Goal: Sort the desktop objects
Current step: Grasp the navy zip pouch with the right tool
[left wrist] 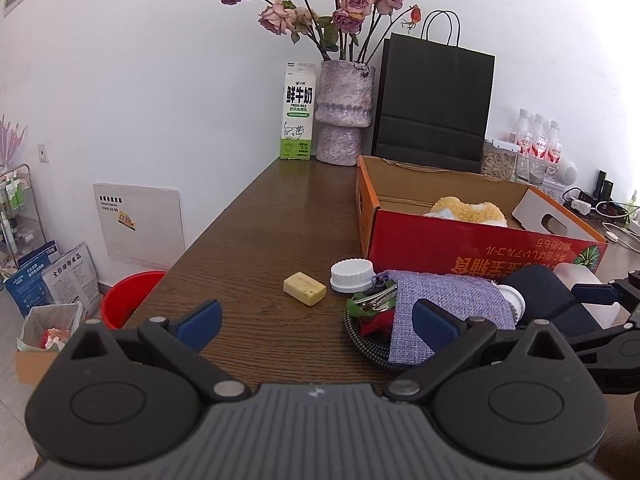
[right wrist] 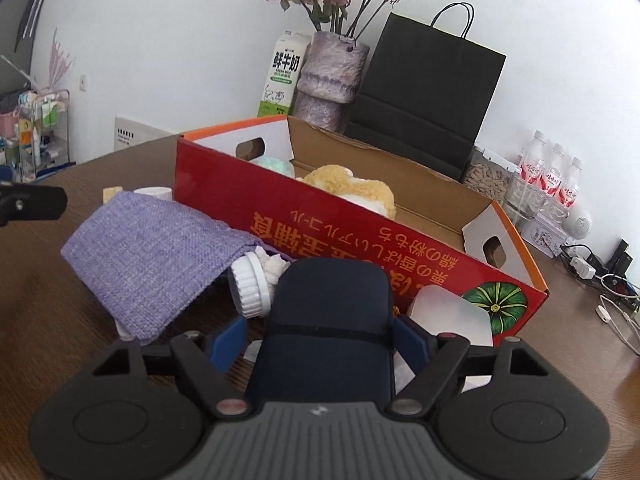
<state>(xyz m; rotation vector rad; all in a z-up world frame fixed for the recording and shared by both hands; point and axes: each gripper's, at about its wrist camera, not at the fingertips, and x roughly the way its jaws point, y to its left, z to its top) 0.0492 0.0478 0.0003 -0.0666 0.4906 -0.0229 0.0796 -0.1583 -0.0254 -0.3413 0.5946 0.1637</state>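
Note:
My right gripper [right wrist: 320,334] is shut on a dark navy case [right wrist: 332,312] with an elastic band, in front of the red cardboard box [right wrist: 360,236]; the case also shows in the left wrist view [left wrist: 548,292]. My left gripper [left wrist: 318,318] is open and empty above the table, left of a pile: a purple woven cloth [left wrist: 448,308], a hair clip [left wrist: 378,300] on a coiled cable [left wrist: 360,344], a white jar lid [left wrist: 352,276]. A yellow eraser block [left wrist: 305,288] lies alone. A white bottle [right wrist: 250,284] lies under the cloth [right wrist: 156,252].
The box holds a yellow plush toy [right wrist: 352,188]. Behind it stand a vase of roses [left wrist: 342,112], a milk carton [left wrist: 298,112], a black paper bag [left wrist: 434,108] and water bottles [right wrist: 552,176]. Cables [right wrist: 612,292] lie at the right. A red bucket [left wrist: 128,300] sits on the floor.

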